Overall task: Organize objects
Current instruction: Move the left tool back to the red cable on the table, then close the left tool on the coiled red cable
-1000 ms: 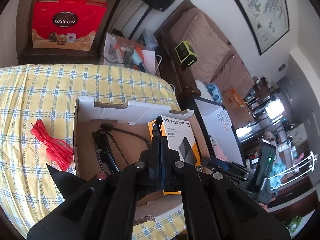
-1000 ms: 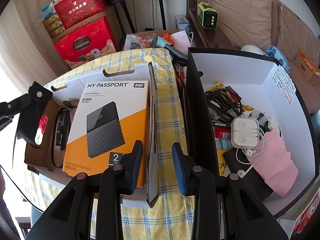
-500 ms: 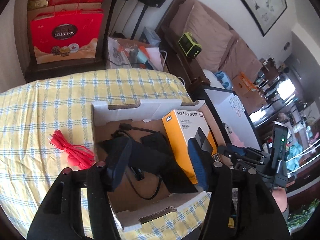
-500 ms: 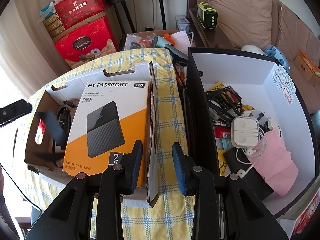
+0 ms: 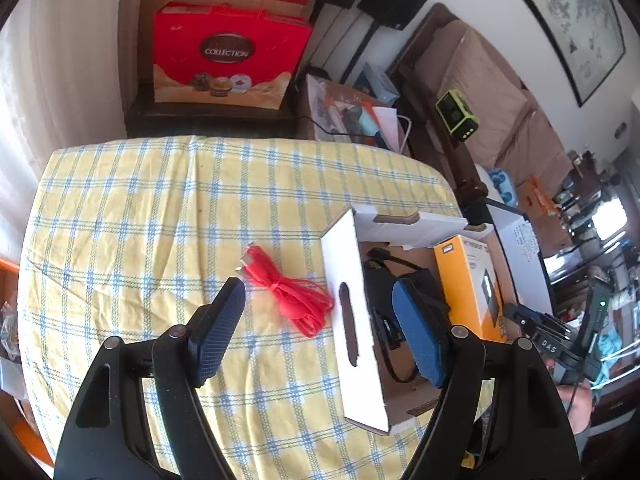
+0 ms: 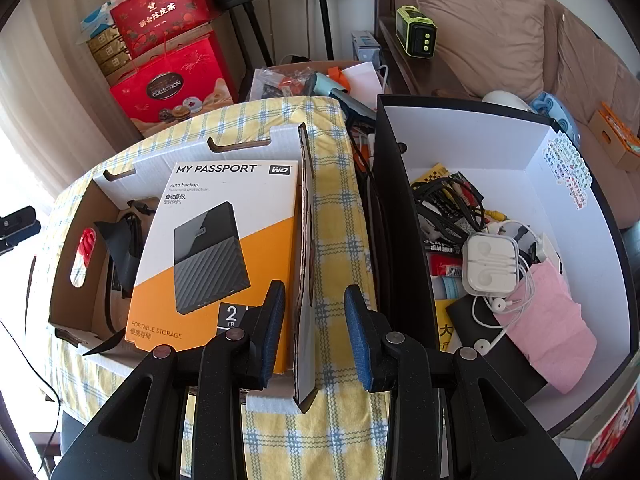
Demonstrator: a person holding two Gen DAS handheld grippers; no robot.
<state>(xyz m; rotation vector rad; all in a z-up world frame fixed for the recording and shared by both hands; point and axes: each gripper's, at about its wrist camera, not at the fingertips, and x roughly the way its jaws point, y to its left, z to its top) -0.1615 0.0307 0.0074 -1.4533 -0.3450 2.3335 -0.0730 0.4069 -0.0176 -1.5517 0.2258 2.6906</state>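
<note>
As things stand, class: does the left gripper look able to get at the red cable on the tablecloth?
Probably yes. The red cable lies in the open beside the cardboard box, just ahead of the left gripper, whose jaws are opening with nothing between them.

This is a home's living room. A brown sofa (image 5: 492, 92) sits at two o'clock. A checked tablecloth (image 5: 160, 208) covers the table.

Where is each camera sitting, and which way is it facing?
Left wrist: on the left gripper, looking down at the checked tablecloth and red cable; its jaws are opening, empty.
Right wrist: on the right gripper, looking down astride the cardboard box wall, not gripping it.
Both show that box and the hard-drive package.
</note>
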